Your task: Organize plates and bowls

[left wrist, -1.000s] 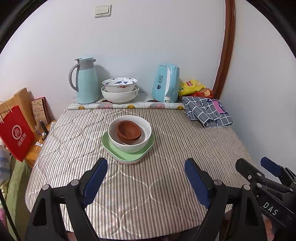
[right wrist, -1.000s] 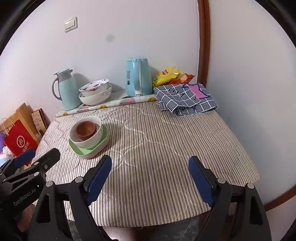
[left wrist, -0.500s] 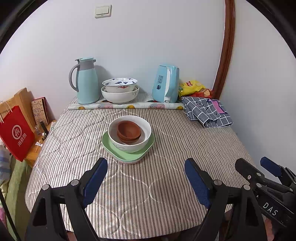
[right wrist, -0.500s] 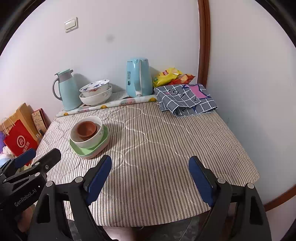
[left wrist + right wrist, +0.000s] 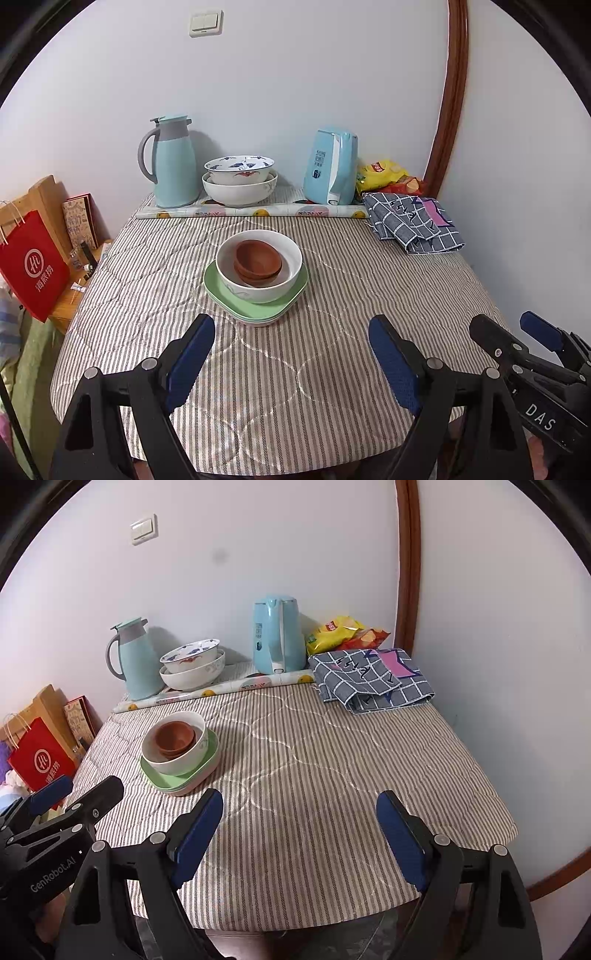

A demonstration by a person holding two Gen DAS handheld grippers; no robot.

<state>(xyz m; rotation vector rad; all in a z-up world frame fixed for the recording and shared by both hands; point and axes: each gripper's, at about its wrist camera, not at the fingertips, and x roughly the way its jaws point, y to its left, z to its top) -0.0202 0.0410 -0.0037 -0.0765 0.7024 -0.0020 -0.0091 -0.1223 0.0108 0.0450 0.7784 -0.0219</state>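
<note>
Brown bowls point(image 5: 257, 262) sit nested inside a white bowl point(image 5: 258, 291), which rests on stacked green plates point(image 5: 291, 301) mid-table; the stack also shows in the right wrist view point(image 5: 173, 749). Two more bowls point(image 5: 239, 181) are stacked at the back by the wall. My left gripper point(image 5: 291, 354) is open and empty, held above the table's near edge, short of the stack. My right gripper point(image 5: 299, 834) is open and empty over the near right of the table, with the stack to its far left. Each gripper shows at the edge of the other's view.
A light-blue thermos jug point(image 5: 171, 162) and a blue kettle point(image 5: 332, 171) stand at the back on a rolled mat point(image 5: 251, 212). A folded checked cloth point(image 5: 413, 221) and snack bags point(image 5: 384, 171) lie back right. A red bag point(image 5: 33, 266) stands left of the table.
Both views have shifted very slightly; the grippers stay open and the dishes have not moved.
</note>
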